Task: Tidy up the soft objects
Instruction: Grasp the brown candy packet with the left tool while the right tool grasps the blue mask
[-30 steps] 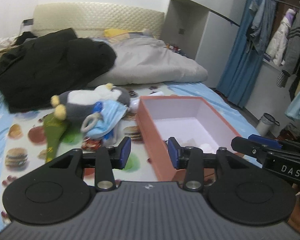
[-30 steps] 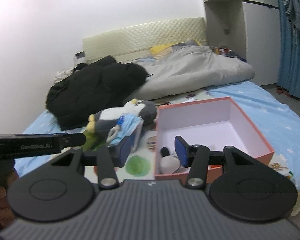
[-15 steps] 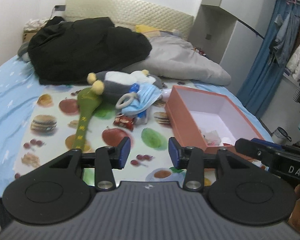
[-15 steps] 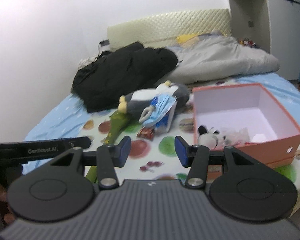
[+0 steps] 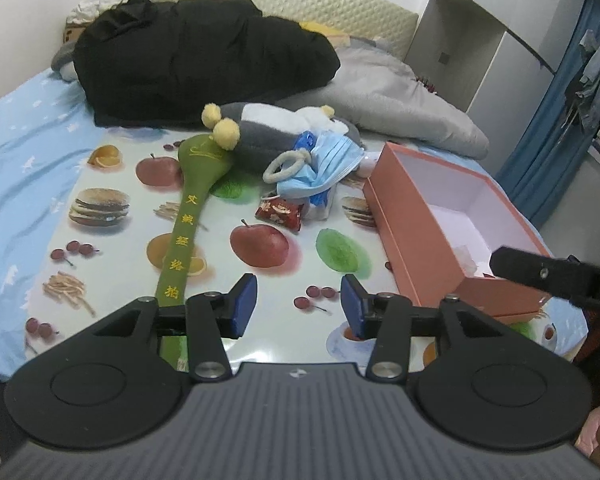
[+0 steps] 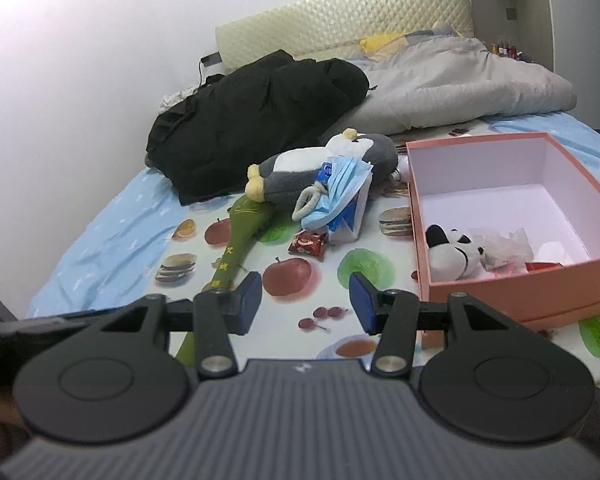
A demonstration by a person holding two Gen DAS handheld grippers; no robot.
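Both open wide, empty: left hand-held gripper (image 5: 298, 304), right hand-held gripper (image 6: 305, 304), hovering over bed's fruit-print sheet (image 5: 112, 248). Long green plush mallet (image 5: 188, 216) lying left-centre, head touching grey penguin plush (image 5: 272, 128). Likely light, squashy, floppy; best pinched mid-handle. Salmon cardboard box (image 6: 520, 280), stiff, w/ fuzzy panda toy (image 6: 448, 254) inside.

both wrist views low over bed (image 5: 16, 168), sharing box (image 6: 516, 292)
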